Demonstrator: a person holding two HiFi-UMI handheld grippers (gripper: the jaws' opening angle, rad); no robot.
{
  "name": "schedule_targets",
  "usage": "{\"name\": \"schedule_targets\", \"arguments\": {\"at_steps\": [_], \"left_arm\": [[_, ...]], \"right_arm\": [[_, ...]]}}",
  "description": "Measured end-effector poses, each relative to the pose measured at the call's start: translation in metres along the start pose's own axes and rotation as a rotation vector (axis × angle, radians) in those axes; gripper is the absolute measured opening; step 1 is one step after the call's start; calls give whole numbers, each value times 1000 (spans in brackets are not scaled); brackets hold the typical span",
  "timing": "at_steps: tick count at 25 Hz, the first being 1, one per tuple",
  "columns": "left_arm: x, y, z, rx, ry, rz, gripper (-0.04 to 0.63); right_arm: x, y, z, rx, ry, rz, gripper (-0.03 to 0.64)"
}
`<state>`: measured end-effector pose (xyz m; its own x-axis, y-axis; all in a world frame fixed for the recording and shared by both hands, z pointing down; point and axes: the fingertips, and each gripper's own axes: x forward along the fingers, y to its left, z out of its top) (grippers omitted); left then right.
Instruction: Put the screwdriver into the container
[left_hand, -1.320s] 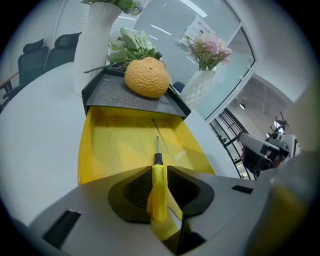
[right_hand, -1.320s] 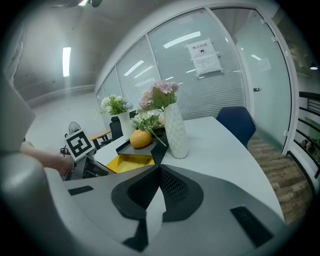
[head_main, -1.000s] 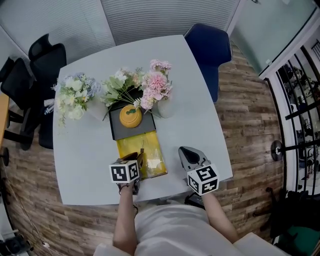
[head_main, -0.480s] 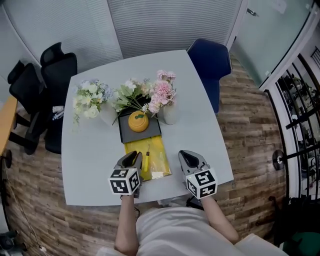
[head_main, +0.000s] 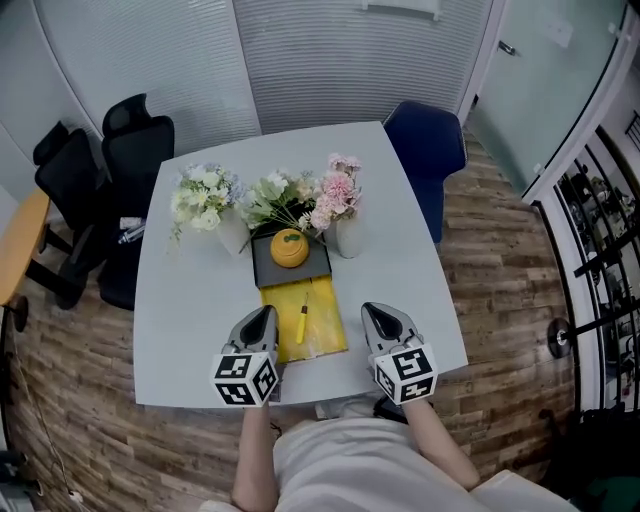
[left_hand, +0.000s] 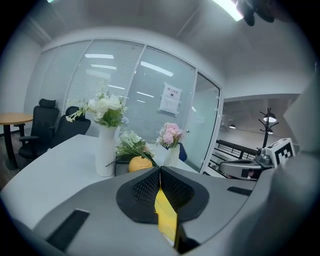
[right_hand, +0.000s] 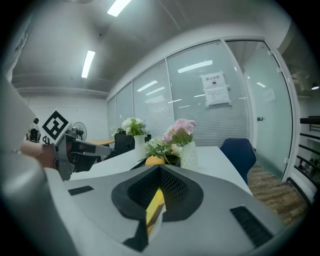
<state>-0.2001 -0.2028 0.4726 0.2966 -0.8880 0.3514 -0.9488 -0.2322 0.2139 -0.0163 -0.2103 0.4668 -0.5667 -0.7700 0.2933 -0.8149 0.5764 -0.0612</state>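
The screwdriver (head_main: 301, 324), yellow-handled, lies lengthwise inside the flat yellow container (head_main: 326, 336) on the white table (head_main: 190, 320). My left gripper (head_main: 263, 312) hovers at the container's near-left corner, apart from the screwdriver; its jaws are closing and hold nothing. In the left gripper view the left gripper's (left_hand: 160, 169) tips meet, and only yellow shows below them. My right gripper (head_main: 373, 309) sits just right of the container, shut and empty. The right gripper view shows the right gripper's (right_hand: 160, 168) jaws together as well.
Behind the container stands a black tray (head_main: 268, 273) with an orange round object (head_main: 290, 248). Vases of flowers flank it, a white bunch (head_main: 205, 205) on the left and a pink bunch (head_main: 338, 195) on the right. A blue chair (head_main: 426, 150) and black chairs (head_main: 130, 150) stand round the table.
My left gripper has let go of the screwdriver, drawn back off the container toward the near table edge, and its jaws have come together. The right gripper has stayed put.
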Motion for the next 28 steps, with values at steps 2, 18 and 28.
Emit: {"name": "schedule_targets", "arguments": {"at_steps": [2, 18, 28], "left_arm": [[-6, -1, 3, -1, -16, -2, 8], [-21, -8, 4, 17, -25, -12, 6], [-23, -2, -1, 4, -4, -1, 6]], "right_arm": [[-3, 3, 2, -5, -7, -1, 14], [-14, 11, 1, -1, -9, -6, 14], [-10, 14, -1, 2, 2, 3, 14]]}}
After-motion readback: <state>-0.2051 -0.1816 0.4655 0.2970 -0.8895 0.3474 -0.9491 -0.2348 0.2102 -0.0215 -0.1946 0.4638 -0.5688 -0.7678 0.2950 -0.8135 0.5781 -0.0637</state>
